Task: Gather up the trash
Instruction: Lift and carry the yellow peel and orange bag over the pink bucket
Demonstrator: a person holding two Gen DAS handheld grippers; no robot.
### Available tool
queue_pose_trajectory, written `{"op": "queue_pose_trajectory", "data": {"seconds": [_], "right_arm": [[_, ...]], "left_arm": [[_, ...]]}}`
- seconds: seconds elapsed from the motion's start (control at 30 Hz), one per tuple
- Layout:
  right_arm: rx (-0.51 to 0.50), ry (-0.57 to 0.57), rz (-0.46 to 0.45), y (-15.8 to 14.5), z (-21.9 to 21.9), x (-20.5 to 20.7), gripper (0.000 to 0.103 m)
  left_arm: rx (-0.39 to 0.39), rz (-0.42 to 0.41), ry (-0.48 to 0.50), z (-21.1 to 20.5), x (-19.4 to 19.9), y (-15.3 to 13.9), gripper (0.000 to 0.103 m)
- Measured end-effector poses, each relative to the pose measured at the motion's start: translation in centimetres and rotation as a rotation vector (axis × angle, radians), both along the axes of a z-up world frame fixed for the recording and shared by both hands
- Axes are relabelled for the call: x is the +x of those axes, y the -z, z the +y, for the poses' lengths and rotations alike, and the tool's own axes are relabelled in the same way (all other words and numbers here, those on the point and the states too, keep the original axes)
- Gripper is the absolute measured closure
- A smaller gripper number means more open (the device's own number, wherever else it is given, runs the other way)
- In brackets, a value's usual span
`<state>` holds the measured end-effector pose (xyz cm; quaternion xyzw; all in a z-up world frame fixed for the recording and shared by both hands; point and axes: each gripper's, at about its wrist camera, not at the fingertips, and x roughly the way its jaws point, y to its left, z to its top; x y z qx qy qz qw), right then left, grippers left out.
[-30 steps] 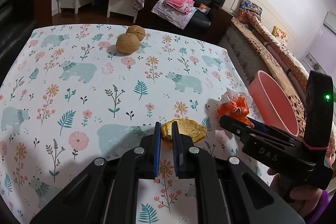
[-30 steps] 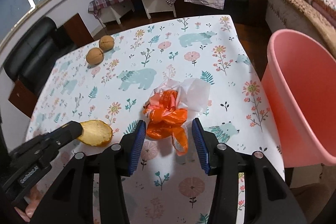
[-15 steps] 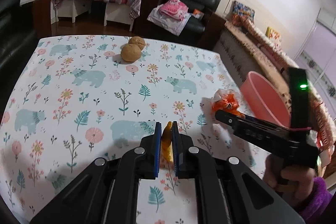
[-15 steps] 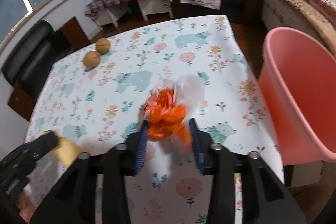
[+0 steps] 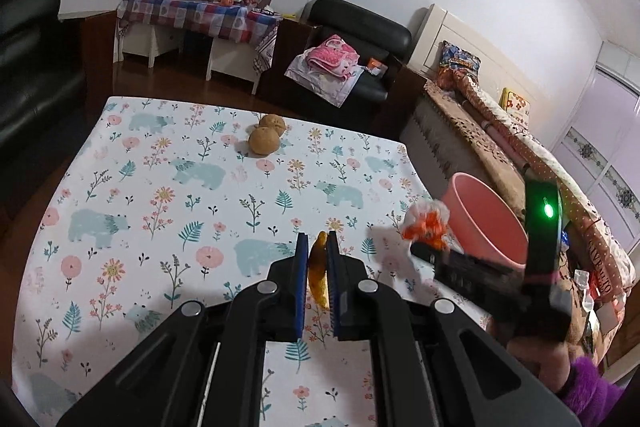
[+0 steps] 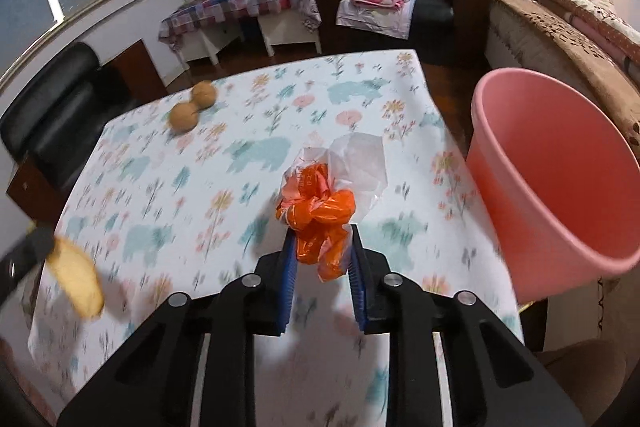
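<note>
A person working two tools over a flower-and-bear printed counter (image 5: 168,187) is lifting trash toward a bin: nearest the onlooker, the left hand-held gripper (image 5: 318,259) is clenched on a piece of yellow-orange peel (image 5: 318,269), which is standing on edge between the blue pads, its long curve running along the fingers and its tip poking out just past them, clear of the cloth. Just beside it, the right hand-held gripper (image 6: 322,255) is grasping a crumpled orange plastic bag (image 6: 320,215) with a wad of clear white film (image 6: 360,163) bunched against it; its jaws have just been closing, and the pads are now pressing the bag's lower folds while the rest is ballooning forward and up beyond the fingertips. The move ahead is turning on the pink bin (image 6: 516,99), which is standing off the counter's right edge, ahead and to the right of both tools, its mouth tilting open toward them; the right tool is the nearer of the two, with the bag already close to the rim, while the peel is having to cross farther over the cloth. The bundle is looking light, glossy and springy, likely to unfold on release; the peel is looking thin, stiff and dry. At the far side of the counter, two round brown fruits (image 5: 266,137) are sitting touching each other, well apart from both tools.
</note>
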<state>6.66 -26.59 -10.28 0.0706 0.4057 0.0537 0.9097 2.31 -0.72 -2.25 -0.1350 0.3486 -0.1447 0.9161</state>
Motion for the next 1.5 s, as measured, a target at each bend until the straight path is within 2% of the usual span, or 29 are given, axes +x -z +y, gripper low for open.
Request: {"op": "queue_pose_trajectory", "data": {"seconds": [0.27, 0.47, 0.6, 0.83, 1.23, 1.5], "right_arm": [[0.045, -0.062, -0.036, -1.5, 0.2, -3.5, 0.079], [0.052, -0.109, -0.081, -2.2, -0.1, -4.7, 0.079], [0.071, -0.109, -0.113, -2.5, -1.1, -5.5, 0.079], [0.088, -0.08, -0.135, -2.6, -2.9, -5.9, 0.079], [0.117, -0.004, -0.2, -4.6, -7.1, -6.1, 0.079], [0.116, 0.086, -0.217, -5.5, -10.9, -6.1, 0.079]], "left_arm": [[0.032, 0.004, -0.002, -1.9, -0.3, -0.7, 0.095], [0.098, 0.009, -0.002, -4.3, 0.1, -0.8, 0.095], [0.151, 0.019, 0.001, -5.9, 1.2, -0.7, 0.095], [0.196, -0.002, 0.023, -8.9, 2.6, -1.3, 0.095], [0.204, -0.044, 0.09, -12.7, 4.2, -2.9, 0.095], [0.146, -0.085, 0.161, -15.4, 4.9, -5.0, 0.095]]}}
